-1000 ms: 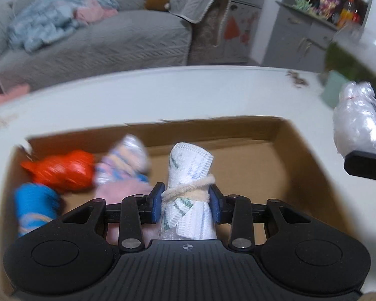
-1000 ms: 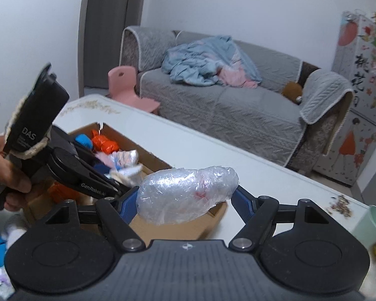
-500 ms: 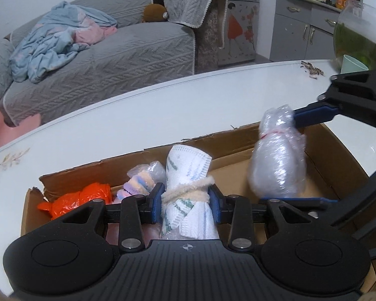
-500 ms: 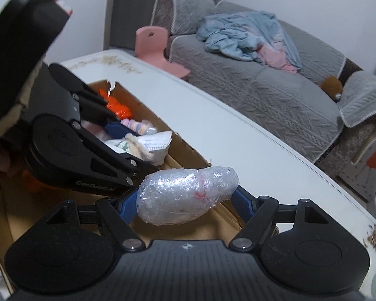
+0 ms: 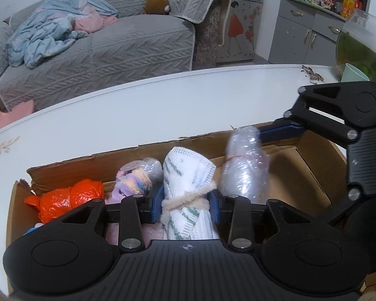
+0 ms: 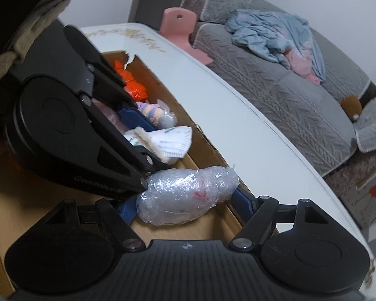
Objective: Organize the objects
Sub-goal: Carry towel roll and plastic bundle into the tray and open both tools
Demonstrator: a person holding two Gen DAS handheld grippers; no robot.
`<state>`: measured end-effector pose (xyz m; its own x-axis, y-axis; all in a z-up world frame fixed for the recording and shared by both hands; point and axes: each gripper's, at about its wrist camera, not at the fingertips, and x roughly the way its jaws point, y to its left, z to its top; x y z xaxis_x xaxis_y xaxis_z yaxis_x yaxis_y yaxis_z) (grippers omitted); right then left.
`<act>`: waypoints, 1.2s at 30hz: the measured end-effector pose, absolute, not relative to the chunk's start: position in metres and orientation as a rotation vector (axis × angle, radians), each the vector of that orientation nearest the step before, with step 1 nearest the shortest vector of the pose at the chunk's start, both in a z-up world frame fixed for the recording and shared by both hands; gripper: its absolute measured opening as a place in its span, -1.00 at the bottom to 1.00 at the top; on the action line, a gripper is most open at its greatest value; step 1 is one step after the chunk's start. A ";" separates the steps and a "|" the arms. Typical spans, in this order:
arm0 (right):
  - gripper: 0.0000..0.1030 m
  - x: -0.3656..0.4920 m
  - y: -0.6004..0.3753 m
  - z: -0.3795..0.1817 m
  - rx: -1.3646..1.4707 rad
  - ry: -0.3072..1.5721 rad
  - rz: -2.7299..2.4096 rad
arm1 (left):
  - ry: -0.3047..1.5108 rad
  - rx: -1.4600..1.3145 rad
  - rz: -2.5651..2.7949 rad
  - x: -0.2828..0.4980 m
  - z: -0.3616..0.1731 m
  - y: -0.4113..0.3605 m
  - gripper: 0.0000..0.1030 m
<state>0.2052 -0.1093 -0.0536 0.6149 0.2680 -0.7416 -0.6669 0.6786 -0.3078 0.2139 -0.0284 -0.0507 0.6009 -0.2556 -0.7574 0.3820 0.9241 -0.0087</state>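
Two grippers work inside the open brown cardboard box [image 5: 310, 165] that sits on the white table [image 5: 163, 110]; the left gripper [image 5: 185, 204] has its blue pads closed on a rolled white cloth with green stripes, tied round with a cream fuzzy cord [image 5: 185, 190], which stands upright between them over the box's middle; the right gripper [image 6: 185, 204] is clamped end to end on a clear crinkled plastic-wrapped bundle with a red band [image 6: 185, 195], held just beside the cloth roll, on its right in the left wrist view, over the bare cardboard floor. To the left of the cloth roll, inside the box, lie a pastel purple-and-yellow bundle in clear wrap [image 5: 135, 178] and, further left, an orange crumpled plastic bag bundle [image 5: 67, 198], both against the far wall; whether they touch each other cannot be told. Beyond the table stands a grey quilted sofa [image 5: 107, 50] with a light blue blanket [image 5: 47, 37] heaped on it.
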 end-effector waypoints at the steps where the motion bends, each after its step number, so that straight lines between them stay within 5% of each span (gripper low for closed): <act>1: 0.44 0.205 -0.109 -0.053 -0.615 0.720 0.583 | 0.850 0.155 -0.369 0.214 -0.051 -0.028 -0.16; 28: 0.64 0.207 -0.111 -0.040 -0.589 0.741 0.552 | 0.807 0.173 -0.346 0.199 -0.032 -0.034 0.11; 36: 0.75 0.202 -0.112 -0.030 -0.577 0.740 0.534 | 0.778 0.181 -0.325 0.185 -0.018 -0.029 0.34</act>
<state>0.2016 -0.1122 -0.0302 0.6223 0.2426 -0.7442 -0.6296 0.7201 -0.2917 0.1851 -0.0291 -0.0181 0.6660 -0.2200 -0.7128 0.3523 0.9350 0.0405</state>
